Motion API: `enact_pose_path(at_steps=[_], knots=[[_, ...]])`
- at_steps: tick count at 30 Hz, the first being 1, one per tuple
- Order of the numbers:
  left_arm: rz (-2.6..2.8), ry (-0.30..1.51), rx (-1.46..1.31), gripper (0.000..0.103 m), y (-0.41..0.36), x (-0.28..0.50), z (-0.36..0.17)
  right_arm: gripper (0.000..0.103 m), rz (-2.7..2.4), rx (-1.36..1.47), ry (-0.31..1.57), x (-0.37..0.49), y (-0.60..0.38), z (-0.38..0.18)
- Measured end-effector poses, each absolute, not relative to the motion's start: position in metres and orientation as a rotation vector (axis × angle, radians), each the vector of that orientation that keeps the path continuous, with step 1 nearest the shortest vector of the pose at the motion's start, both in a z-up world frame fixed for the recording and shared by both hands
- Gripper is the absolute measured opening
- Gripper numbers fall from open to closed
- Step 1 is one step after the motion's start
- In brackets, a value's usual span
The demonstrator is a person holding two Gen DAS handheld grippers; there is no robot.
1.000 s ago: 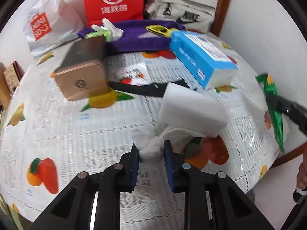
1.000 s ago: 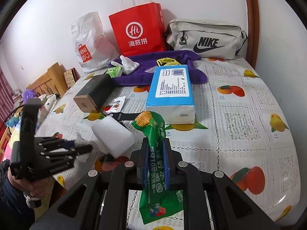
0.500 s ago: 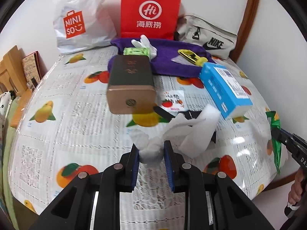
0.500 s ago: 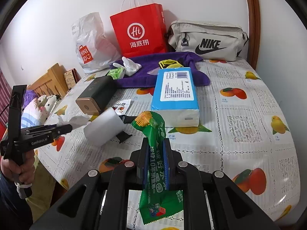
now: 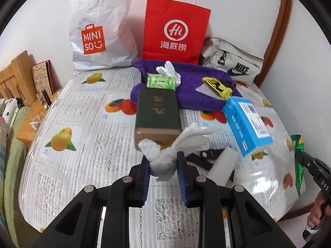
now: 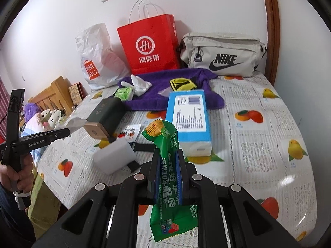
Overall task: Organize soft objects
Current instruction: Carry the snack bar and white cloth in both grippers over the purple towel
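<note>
My left gripper (image 5: 163, 161) is shut on a crumpled white tissue (image 5: 175, 144) and holds it above the table. It also shows at the left of the right wrist view (image 6: 68, 131). My right gripper (image 6: 168, 161) is shut on a green snack packet (image 6: 165, 165), held upright above the table's near edge. The packet also shows at the right edge of the left wrist view (image 5: 298, 161). A white foam block (image 6: 114, 157) lies on the tablecloth (image 6: 258, 144) between the grippers. A purple towel (image 6: 186, 86) lies at the back with white gloves (image 6: 138, 83) on it.
A blue tissue pack (image 6: 189, 117), a dark box with a bronze end (image 6: 105, 115), a green wipes pack (image 6: 124, 93) and a yellow-black item (image 6: 182, 83) sit mid-table. A red paper bag (image 6: 149, 45), Miniso bag (image 6: 97, 62) and Nike bag (image 6: 221, 55) line the wall.
My left gripper has lifted and pulled back to the left with the tissue, which has come away from the foam block. The right gripper has held still with the packet.
</note>
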State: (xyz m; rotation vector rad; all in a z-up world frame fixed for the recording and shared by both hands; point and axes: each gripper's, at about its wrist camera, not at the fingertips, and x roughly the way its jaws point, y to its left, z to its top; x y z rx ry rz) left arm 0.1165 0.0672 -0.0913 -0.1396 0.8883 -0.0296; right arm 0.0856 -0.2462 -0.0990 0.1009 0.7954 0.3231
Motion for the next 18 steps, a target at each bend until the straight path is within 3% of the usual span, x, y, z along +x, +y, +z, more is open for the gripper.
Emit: enact_pose_path(at_steps=[18], knots=[[-0.041,0.863,-0.168,0.023,0.071,0.184,-0.062,0.013,0.402,0.078,0.706,0.164,-0.225,-0.056]])
